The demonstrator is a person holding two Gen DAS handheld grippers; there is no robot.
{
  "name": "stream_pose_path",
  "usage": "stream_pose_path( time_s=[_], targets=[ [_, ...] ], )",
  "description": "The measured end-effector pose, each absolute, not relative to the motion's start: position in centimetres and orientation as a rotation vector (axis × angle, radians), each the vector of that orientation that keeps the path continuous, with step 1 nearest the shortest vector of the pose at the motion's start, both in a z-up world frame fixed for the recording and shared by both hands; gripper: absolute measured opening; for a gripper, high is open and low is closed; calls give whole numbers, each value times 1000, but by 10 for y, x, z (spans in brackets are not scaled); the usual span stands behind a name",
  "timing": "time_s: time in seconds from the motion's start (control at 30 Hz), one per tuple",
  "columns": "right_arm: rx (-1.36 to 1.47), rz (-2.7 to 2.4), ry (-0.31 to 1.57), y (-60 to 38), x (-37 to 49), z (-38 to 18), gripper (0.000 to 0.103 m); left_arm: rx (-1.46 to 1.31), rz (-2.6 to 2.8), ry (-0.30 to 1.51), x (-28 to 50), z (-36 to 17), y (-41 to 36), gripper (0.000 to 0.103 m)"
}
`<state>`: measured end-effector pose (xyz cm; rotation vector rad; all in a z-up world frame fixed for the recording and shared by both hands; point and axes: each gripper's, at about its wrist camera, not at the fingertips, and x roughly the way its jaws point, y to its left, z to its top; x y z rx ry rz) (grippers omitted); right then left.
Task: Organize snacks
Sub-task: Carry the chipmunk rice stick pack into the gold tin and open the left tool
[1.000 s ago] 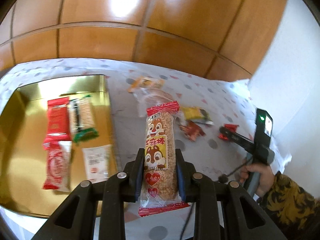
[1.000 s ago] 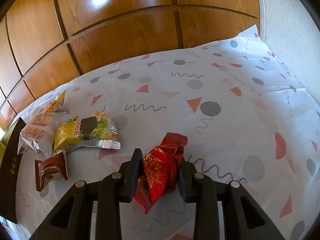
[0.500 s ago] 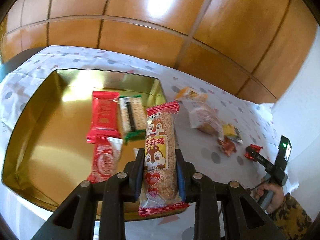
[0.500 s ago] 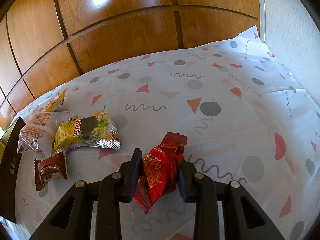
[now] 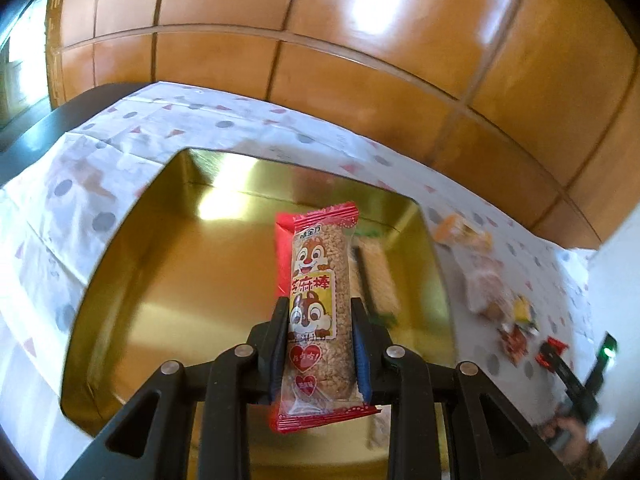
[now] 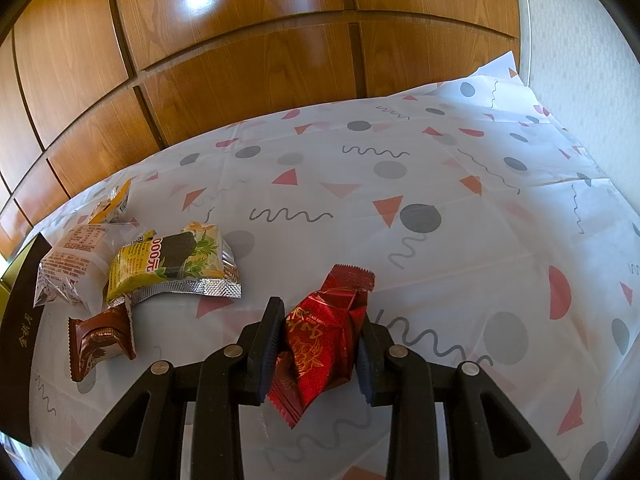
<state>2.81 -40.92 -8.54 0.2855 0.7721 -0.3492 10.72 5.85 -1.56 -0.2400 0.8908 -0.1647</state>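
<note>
Now left gripper [image 5: 320, 344] fingers clenched on long squirrel snack bar [image 5: 320, 304], bar upright, held above gold tray [image 5: 168, 280]. Other snacks inside tray, behind bar, blurred. Right gripper [image 6: 318, 344] fingers pinching red foil candy [image 6: 320, 340], well right of tray. Yellow packet [image 6: 168, 260], clear white bag [image 6: 72, 260], brown wrapper [image 6: 100, 336] lie on counter [image 6: 440, 240] between tray and red candy.
</note>
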Motion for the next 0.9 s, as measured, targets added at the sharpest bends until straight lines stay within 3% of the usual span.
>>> stream_pose_path(
  time_s=[0.43,0.57,0.9],
  targets=[
    [289,-347,770,-410,28,-86,33,-216,-24,1010,185,-55,73,29],
    [290,-346,769,-410,28,-87,33,-220,-26,986,177,-53,70,41],
    [291,-347,767,-409,28,-87,33,-129,52,897,114,-33,54,41]
  ],
)
